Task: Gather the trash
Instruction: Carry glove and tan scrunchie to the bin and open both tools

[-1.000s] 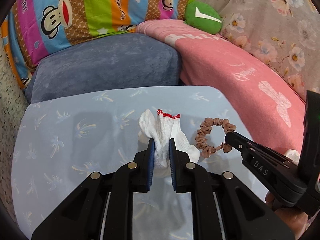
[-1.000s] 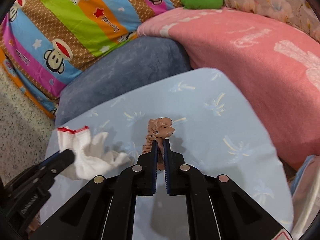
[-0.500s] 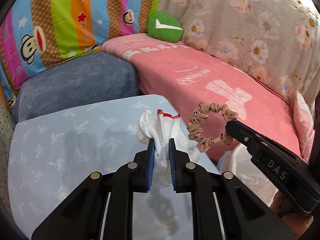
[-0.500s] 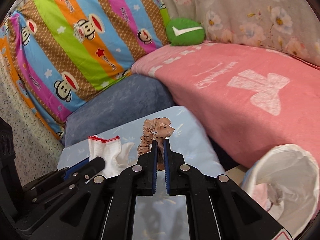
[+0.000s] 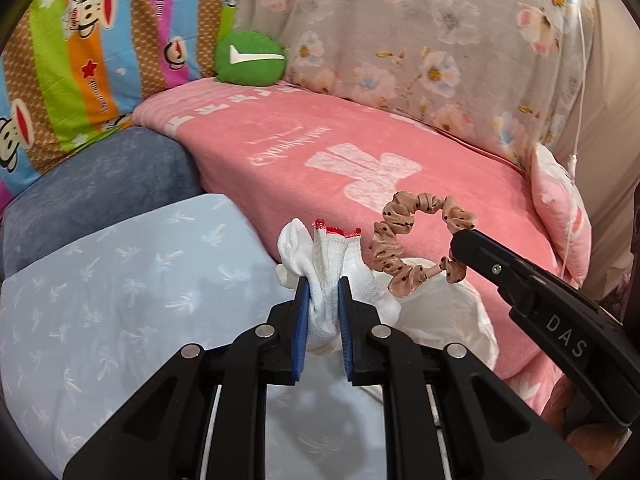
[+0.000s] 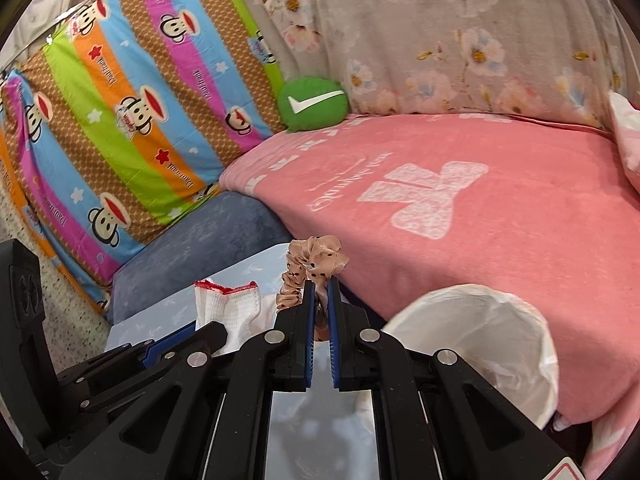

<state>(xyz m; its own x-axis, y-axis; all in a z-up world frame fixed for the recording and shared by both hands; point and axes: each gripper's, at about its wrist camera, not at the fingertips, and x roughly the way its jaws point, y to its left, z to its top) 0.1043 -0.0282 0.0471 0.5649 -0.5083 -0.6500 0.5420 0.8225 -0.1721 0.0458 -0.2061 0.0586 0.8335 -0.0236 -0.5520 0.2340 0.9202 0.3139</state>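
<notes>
**Both grippers carry their trash next to the lined bin**

The left gripper (image 5: 323, 280) is clenched on a white knitted cotton glove with a red hem (image 5: 334, 256). Its two blue pads press the glove from both sides with only a narrow gap between them, and the cuff of the glove stands up above the fingertips. In the right wrist view this same gripper (image 6: 192, 336) comes in from the lower left, with the glove (image 6: 228, 304) bunched at its tip.

The right gripper (image 6: 320, 284) is almost fully closed and pinches a beige fabric hair scrunchie with dark dots (image 6: 314, 260). In the left wrist view the right gripper (image 5: 460, 242) comes in from the right, and the scrunchie (image 5: 404, 236) hangs from its tip as an open ring, in the air, just beside the glove.

A round bin lined with a white plastic bag (image 6: 476, 300) stands low beside the bed; in the left wrist view its rim (image 5: 452, 300) shows under the scrunchie and behind the glove. A light blue sheet with a palm pattern (image 5: 120, 280) lies to the left under the left gripper. Behind are a pink blanket (image 5: 360, 140), a dark blue cushion (image 5: 100, 180), a striped monkey-print cloth (image 6: 140, 100), a small green round pillow with a white tick (image 5: 250, 58) and a grey flowered cloth (image 5: 440, 40). Part of a hand (image 5: 576, 408) shows under the right gripper.
</notes>
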